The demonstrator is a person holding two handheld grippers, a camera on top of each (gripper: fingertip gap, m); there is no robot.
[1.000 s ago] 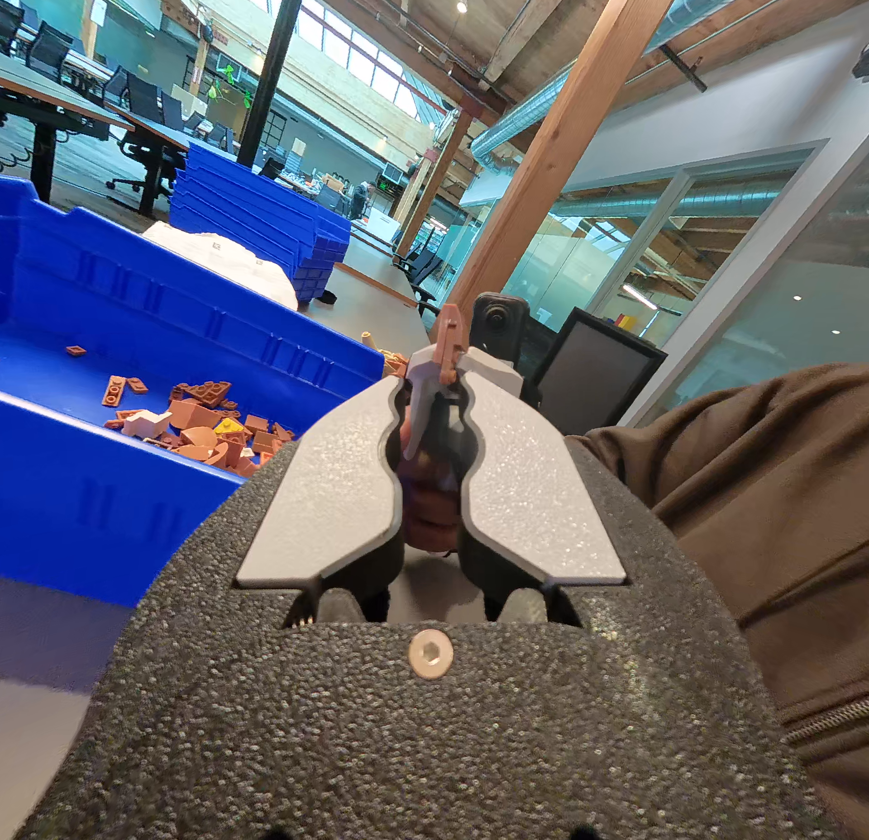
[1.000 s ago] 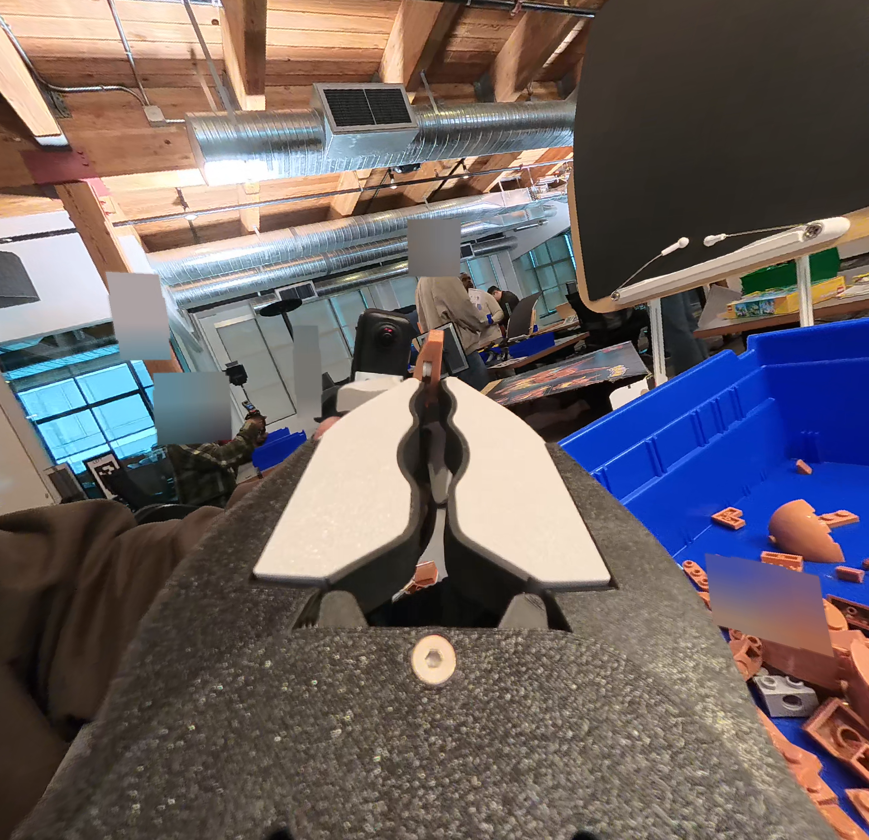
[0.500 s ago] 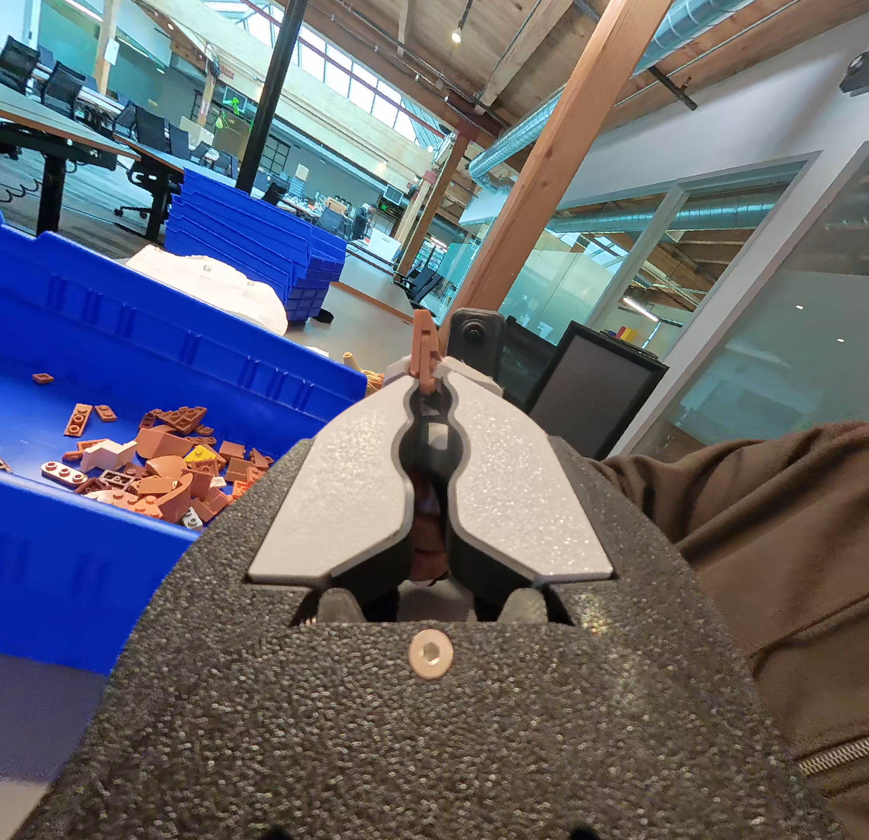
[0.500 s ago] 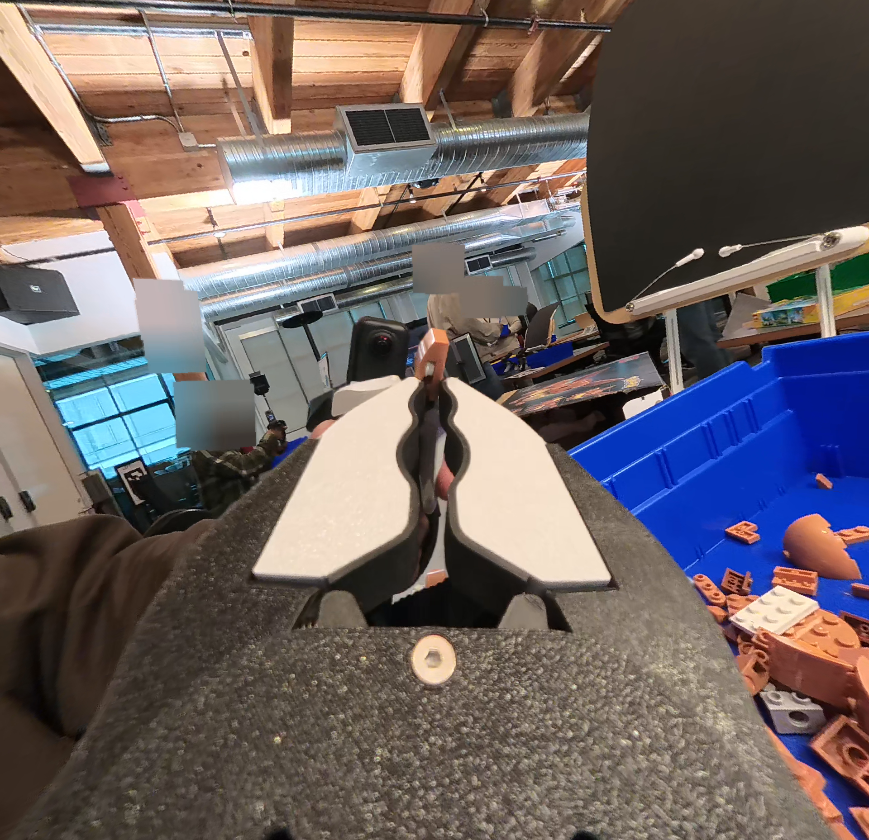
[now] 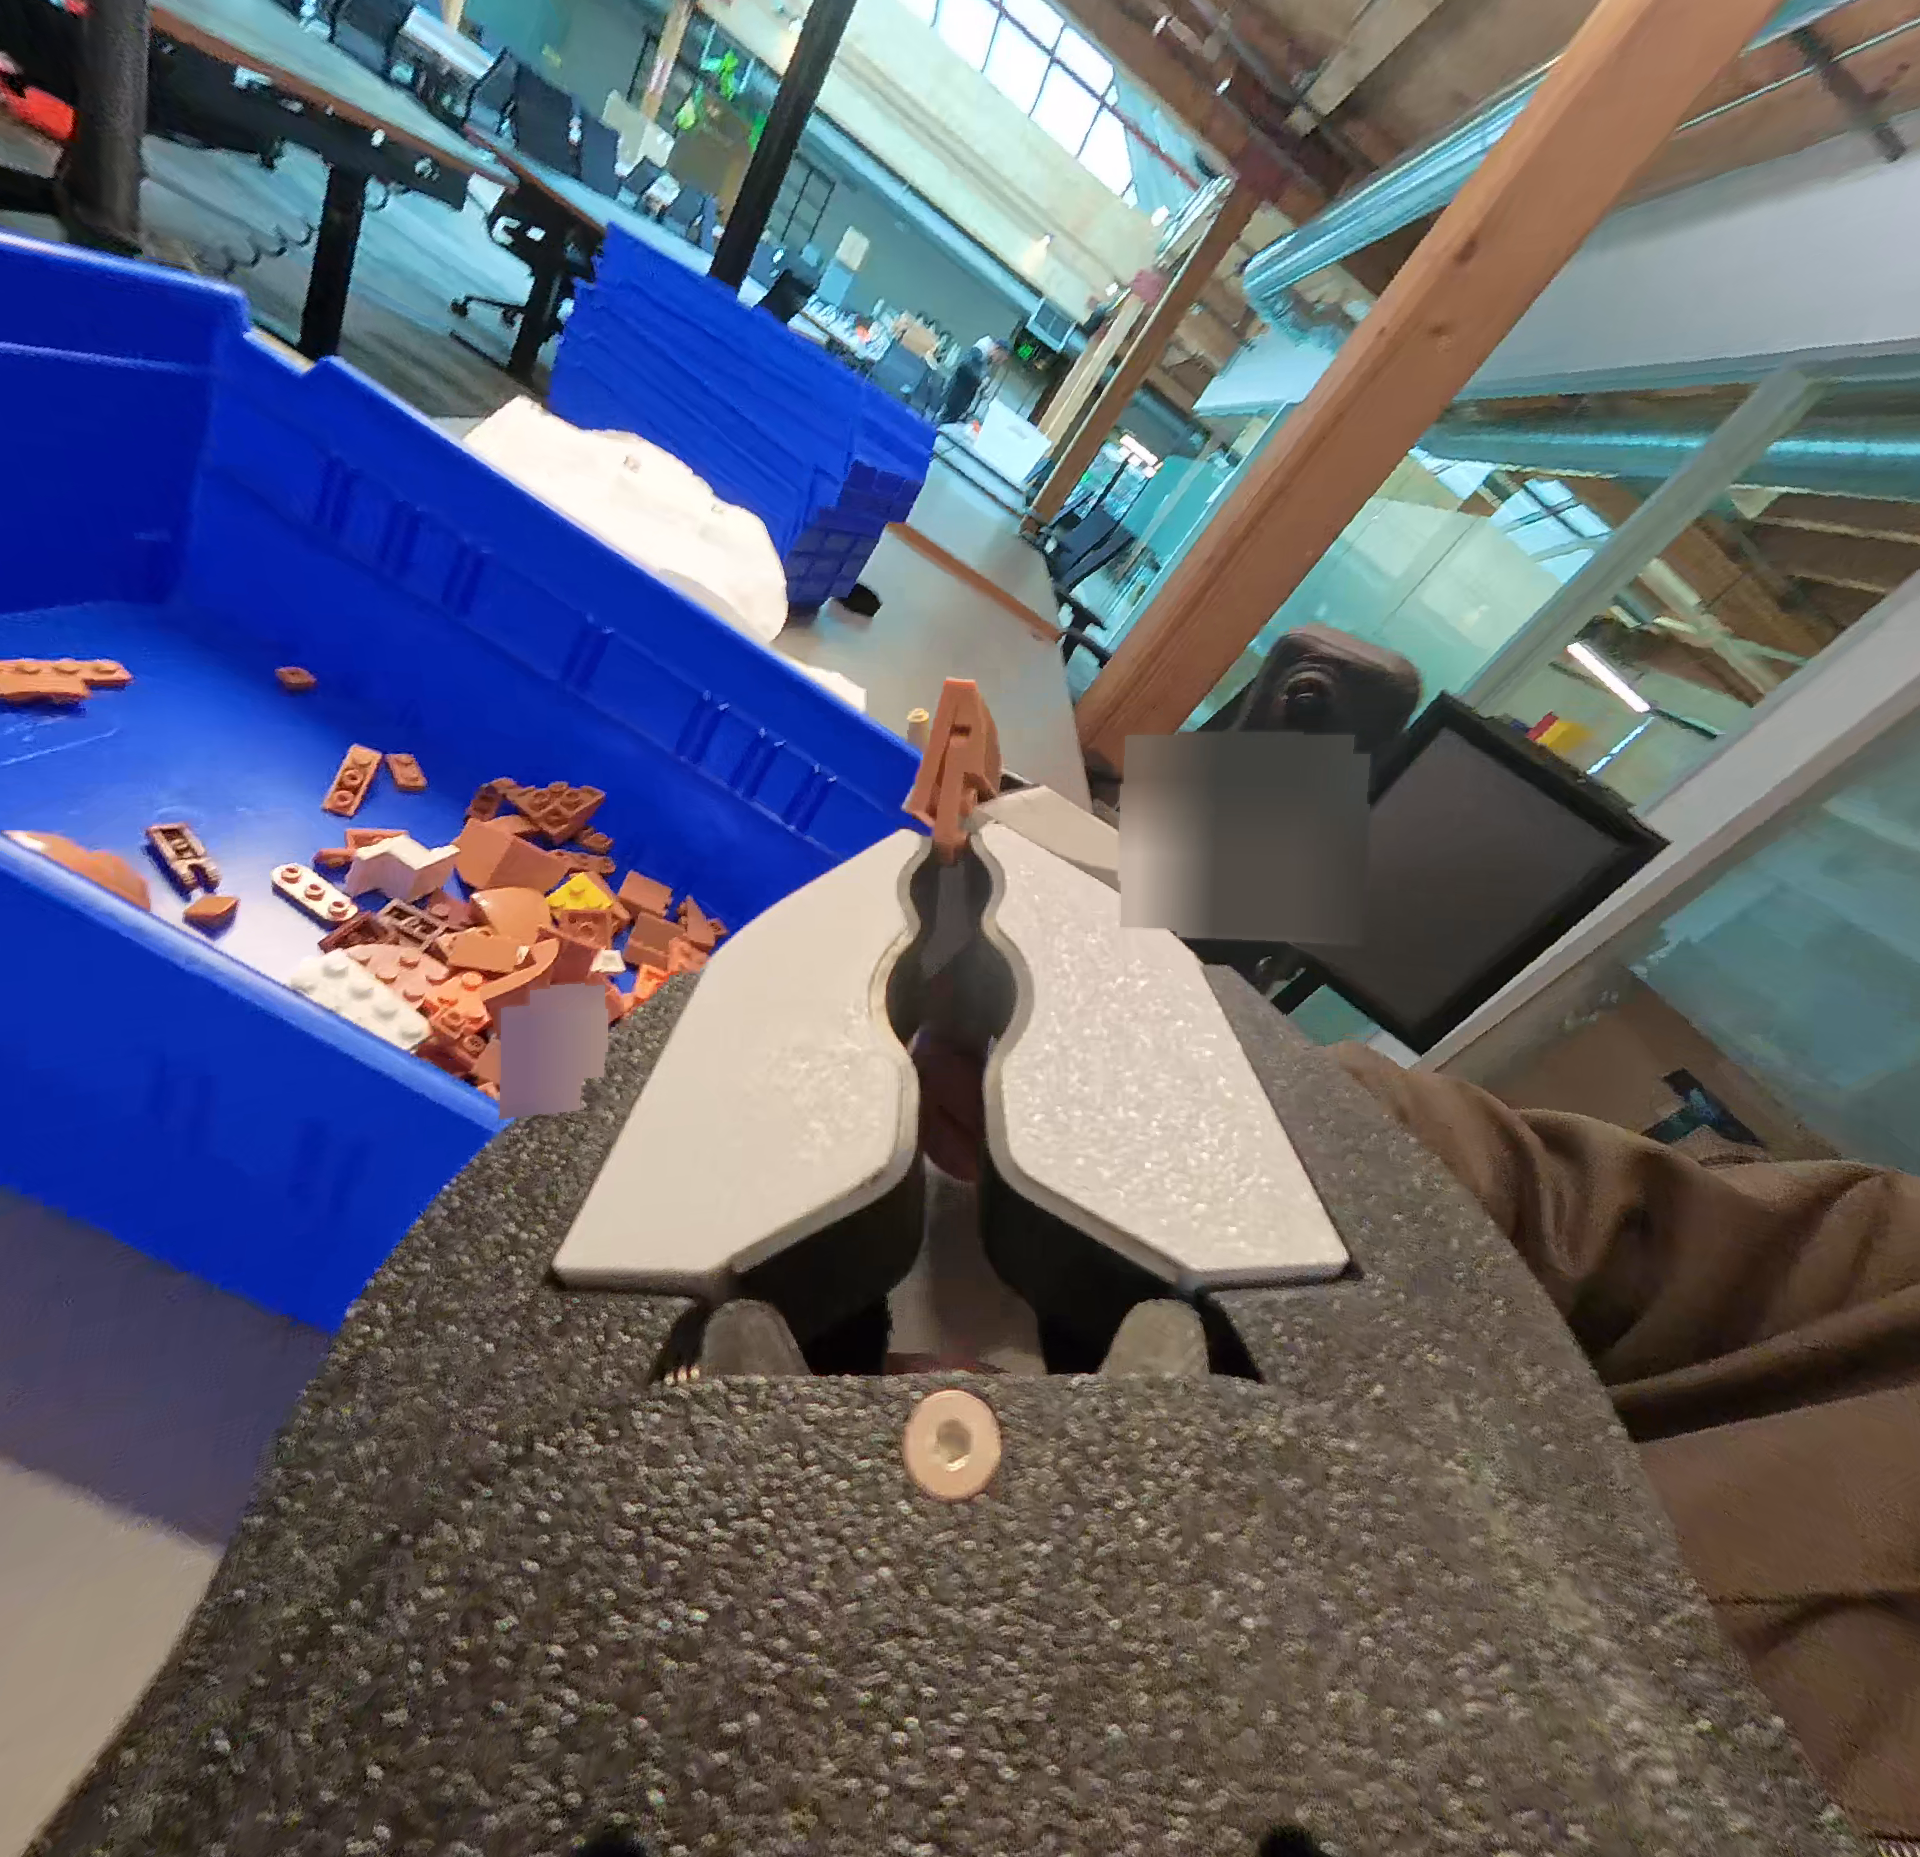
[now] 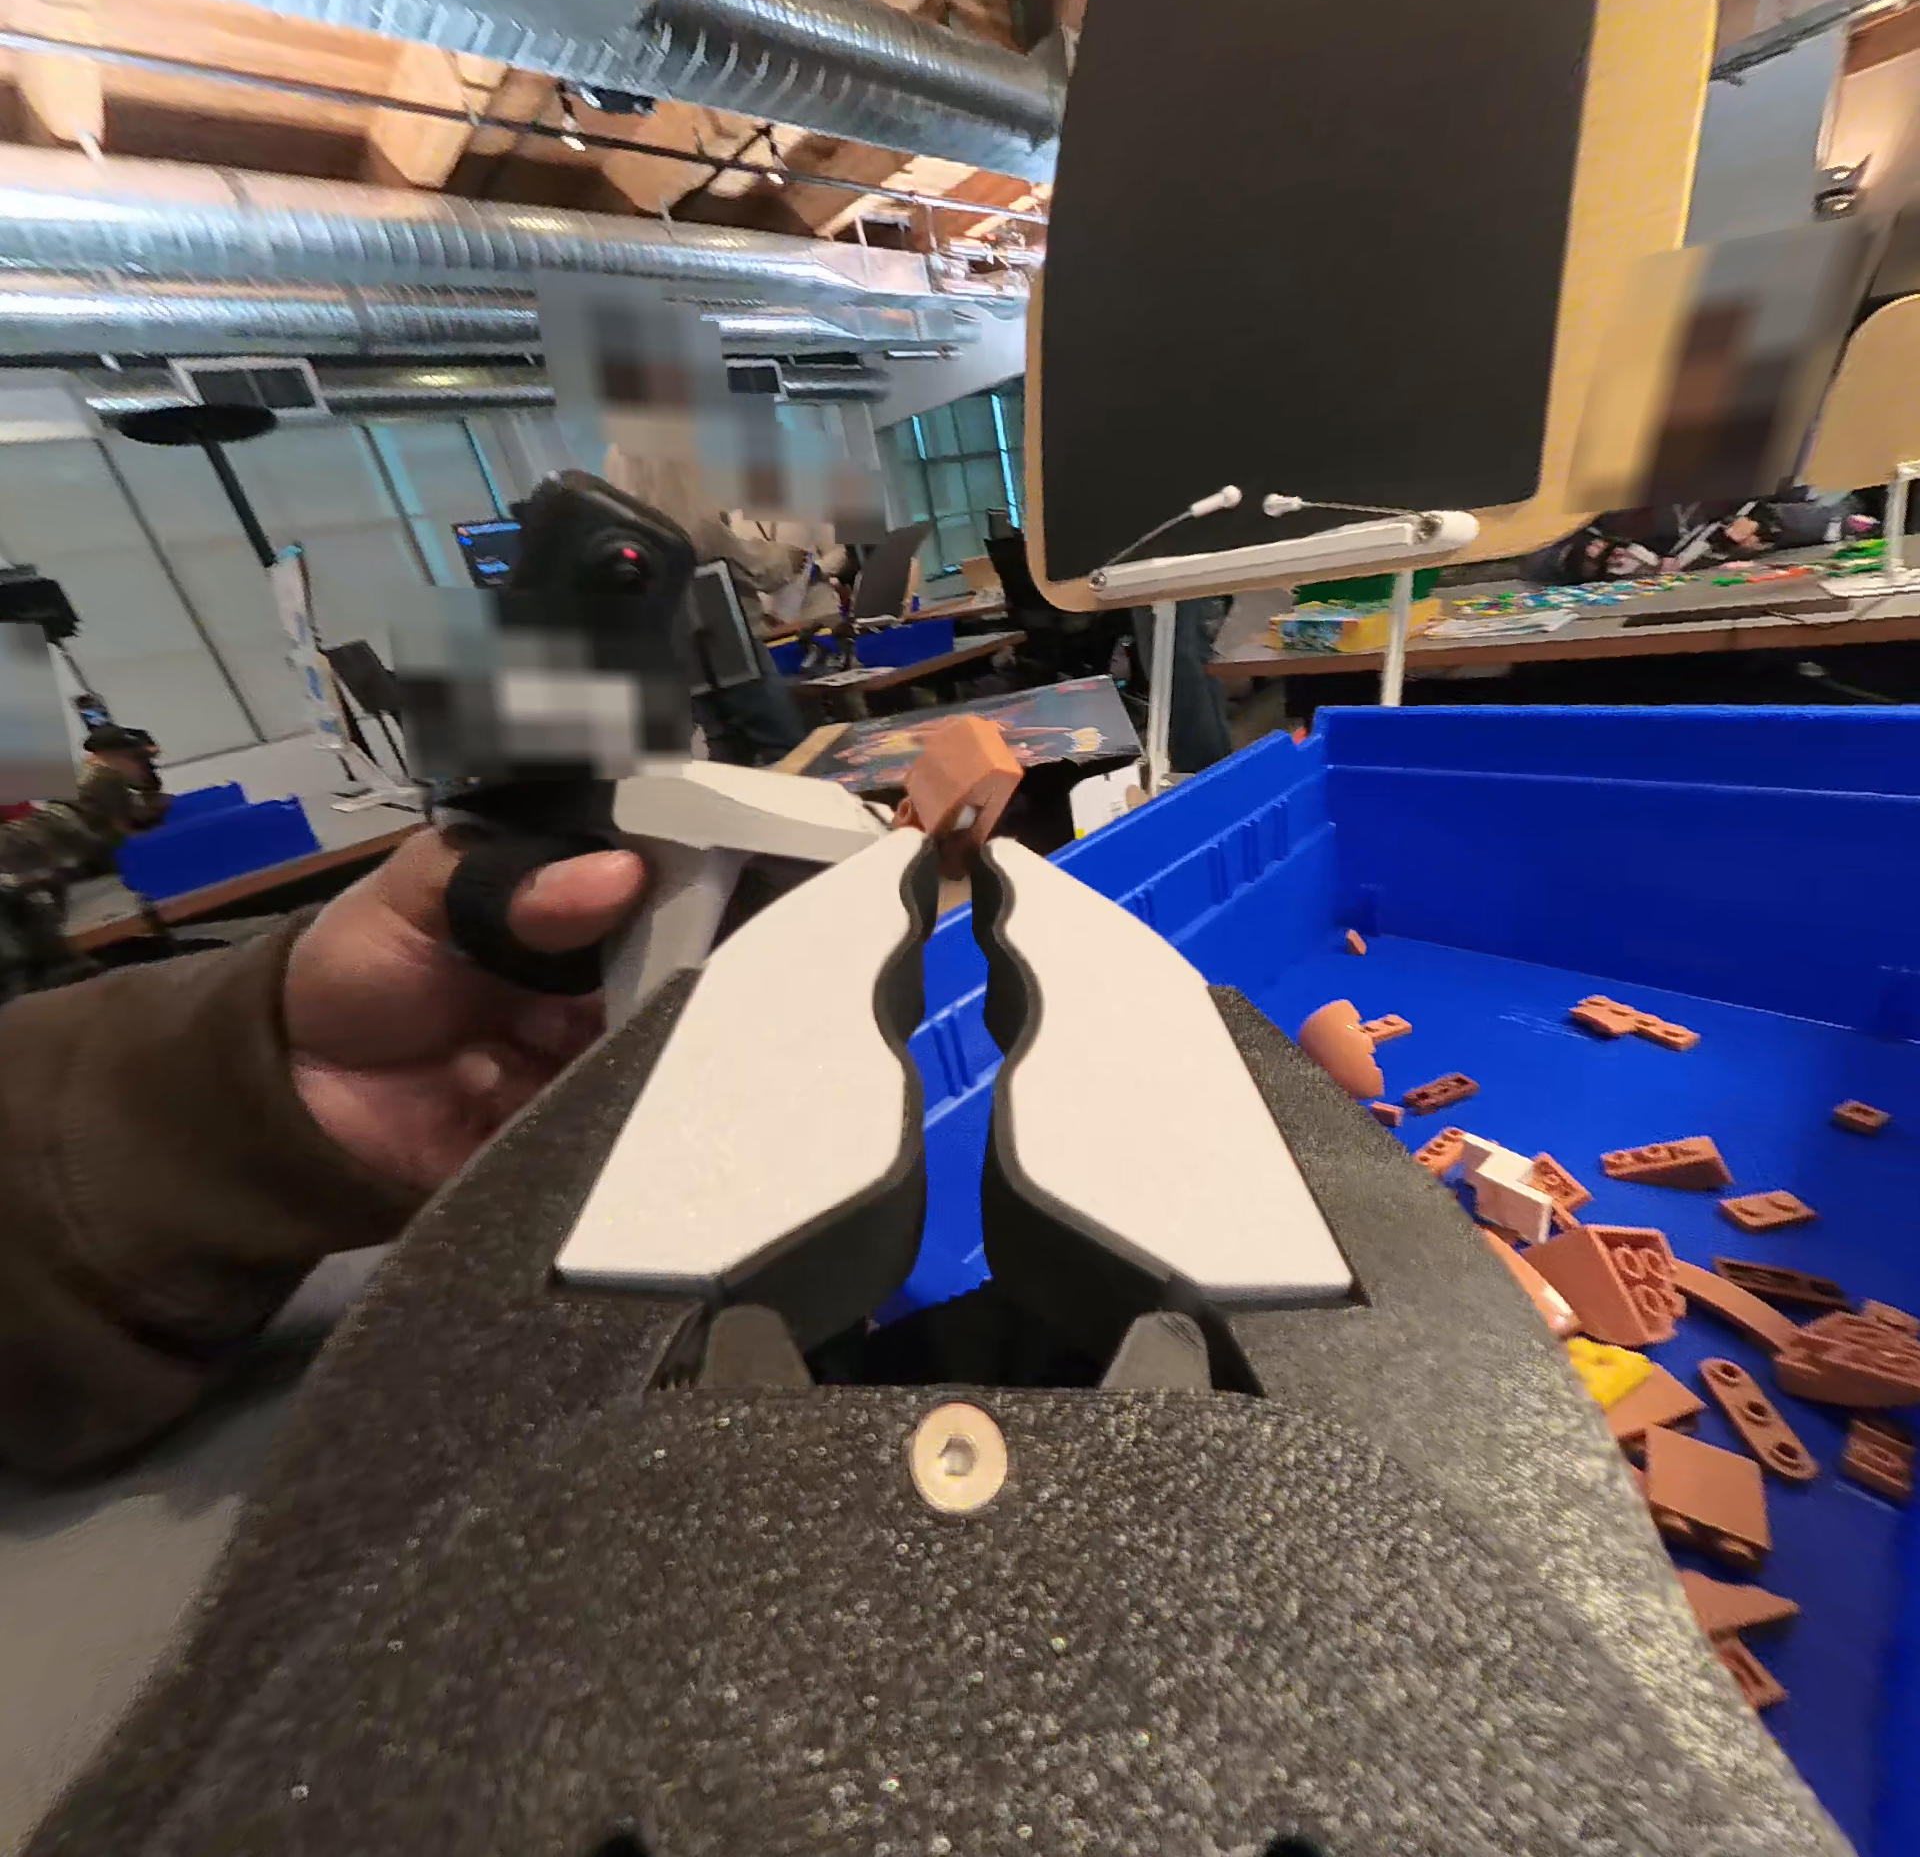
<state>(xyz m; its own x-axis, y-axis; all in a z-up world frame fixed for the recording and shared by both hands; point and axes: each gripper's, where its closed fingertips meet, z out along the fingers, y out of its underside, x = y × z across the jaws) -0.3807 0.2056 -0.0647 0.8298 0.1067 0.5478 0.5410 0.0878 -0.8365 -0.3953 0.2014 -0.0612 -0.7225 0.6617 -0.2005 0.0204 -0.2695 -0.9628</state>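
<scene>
My left gripper (image 5: 951, 846) is shut on a small brown brick piece (image 5: 951, 763) that sticks up from its fingertips. My right gripper (image 6: 951, 857) is shut on a brown brick piece (image 6: 961, 768) at its tips. The two grippers meet tip to tip at the bricks. I cannot tell whether the pieces are joined. In the right wrist view, the left gripper's grey fingers (image 6: 748, 820) come in from the left, held by a hand (image 6: 436, 986) in a brown sleeve. In the left wrist view, the right gripper's finger (image 5: 1049, 820) and camera (image 5: 1320, 680) show behind the brick.
A blue bin (image 5: 540, 602) with several loose brown bricks (image 5: 488, 914) stands on the grey table, left of the left gripper and right of the right one (image 6: 1558, 768). Stacked blue bins (image 5: 748, 405), a white bag (image 5: 644, 519), a dark monitor (image 5: 1486, 862) and a black board (image 6: 1309, 238) stand beyond. Left and right tips are no more than a few centimetres apart.
Both grippers stay shut on the brown pieces. They have tilted and swung, so the left gripper now shows from the side in the right wrist view. More of the bin floor shows.
</scene>
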